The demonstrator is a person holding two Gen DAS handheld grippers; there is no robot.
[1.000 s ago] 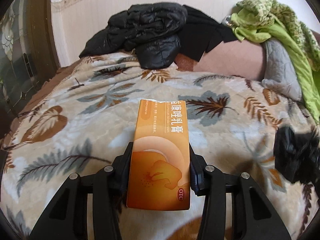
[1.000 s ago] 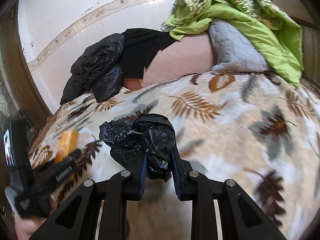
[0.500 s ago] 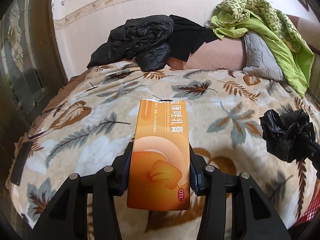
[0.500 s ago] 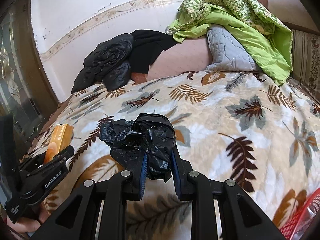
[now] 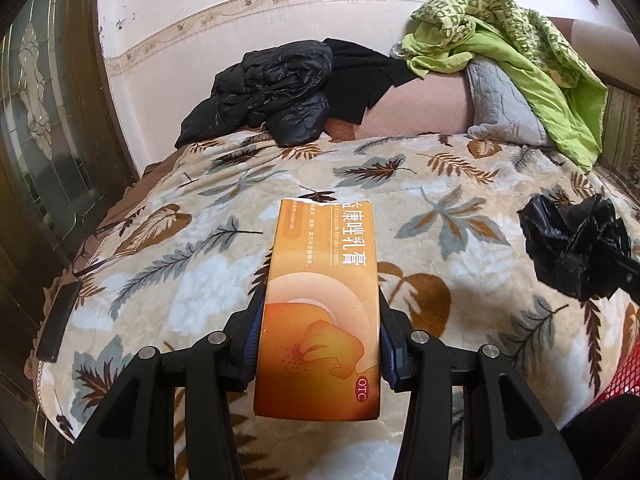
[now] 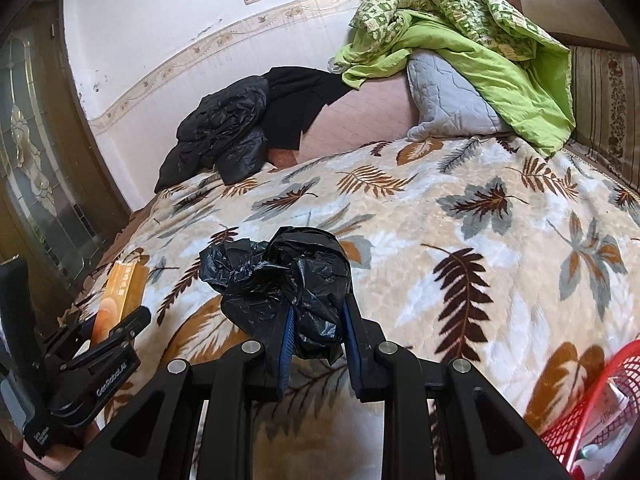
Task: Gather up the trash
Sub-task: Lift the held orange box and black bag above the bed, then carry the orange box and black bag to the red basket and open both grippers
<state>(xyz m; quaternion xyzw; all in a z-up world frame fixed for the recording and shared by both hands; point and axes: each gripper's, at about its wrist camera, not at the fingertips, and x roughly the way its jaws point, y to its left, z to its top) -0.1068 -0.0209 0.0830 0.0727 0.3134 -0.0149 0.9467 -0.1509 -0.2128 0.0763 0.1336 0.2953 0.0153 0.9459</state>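
Observation:
My left gripper [image 5: 318, 332] is shut on an orange medicine carton [image 5: 320, 300] with Chinese print and holds it above the leaf-patterned blanket [image 5: 200, 248]. My right gripper [image 6: 316, 320] is shut on a crumpled black plastic bag [image 6: 288, 272], also held above the blanket [image 6: 460, 216]. The bag [image 5: 572, 244] shows at the right edge of the left wrist view. The left gripper [image 6: 116, 324] with the carton [image 6: 120, 292] shows at the lower left of the right wrist view. A red mesh basket [image 6: 592, 412] sits at the lower right, off the bed's edge.
A black jacket [image 5: 272, 92] and dark cloth lie at the bed's far side by the wall. A green quilt [image 5: 520, 44] drapes over a grey pillow [image 5: 500, 104] at the far right. A dark door [image 5: 44, 128] stands left. A black flat object [image 5: 58, 320] lies at the blanket's left edge.
Both grippers have pulled back and up from the bed, still holding the carton and the bag. More of the blanket shows, and the red basket has come into view at the lower right.

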